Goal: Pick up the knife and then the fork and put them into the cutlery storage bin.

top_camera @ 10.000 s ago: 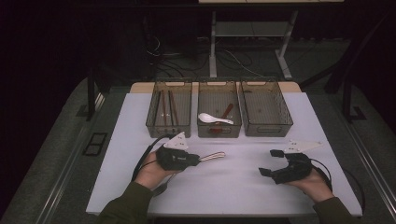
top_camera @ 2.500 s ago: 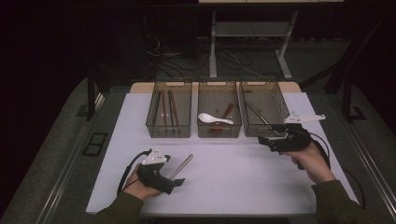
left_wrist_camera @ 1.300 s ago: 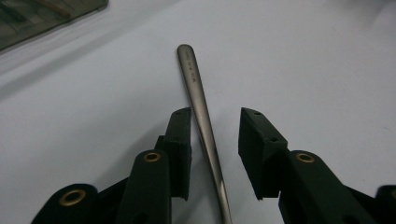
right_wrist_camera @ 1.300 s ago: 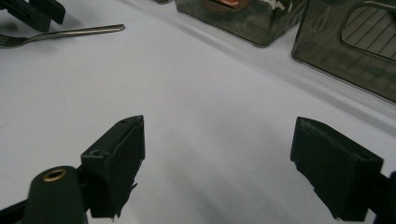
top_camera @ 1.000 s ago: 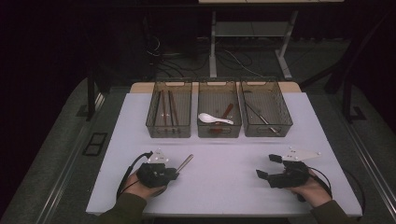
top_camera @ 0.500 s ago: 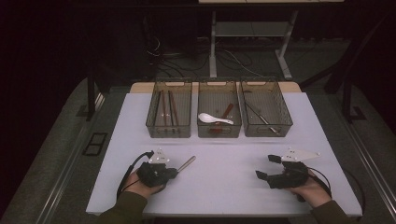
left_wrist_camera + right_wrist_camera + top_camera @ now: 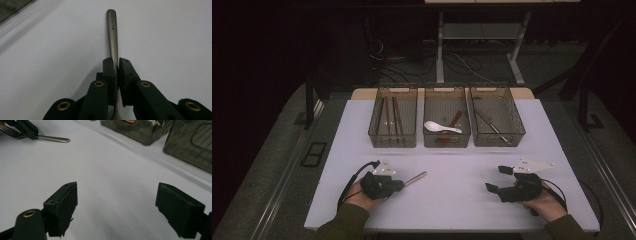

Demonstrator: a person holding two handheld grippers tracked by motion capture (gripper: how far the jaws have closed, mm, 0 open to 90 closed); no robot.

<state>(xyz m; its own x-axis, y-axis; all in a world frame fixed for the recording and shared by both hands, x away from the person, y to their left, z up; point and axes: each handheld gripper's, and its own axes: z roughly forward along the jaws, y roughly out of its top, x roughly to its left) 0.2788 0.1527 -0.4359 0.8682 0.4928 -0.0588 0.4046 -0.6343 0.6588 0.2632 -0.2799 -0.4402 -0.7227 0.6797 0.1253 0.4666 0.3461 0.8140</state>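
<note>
Left tool (image 7: pixel 397 184) has just closed its jaws on fork handle (image 7: pixel 112 37), fork flat on white counter (image 7: pixel 452 200), ready to lift | right tool (image 7: pixel 498 179) gapes empty, apart | count: one fork, three bins (image 7: pixel 447 141), two chopsticks probably, one white spoon (image 7: pixel 436 126).

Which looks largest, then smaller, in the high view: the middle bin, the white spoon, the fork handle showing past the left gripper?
1. Middle bin, clearly largest.
2. White spoon.
3. Fork handle, though it looks close to the spoon in length, so that order is unsure.
</note>
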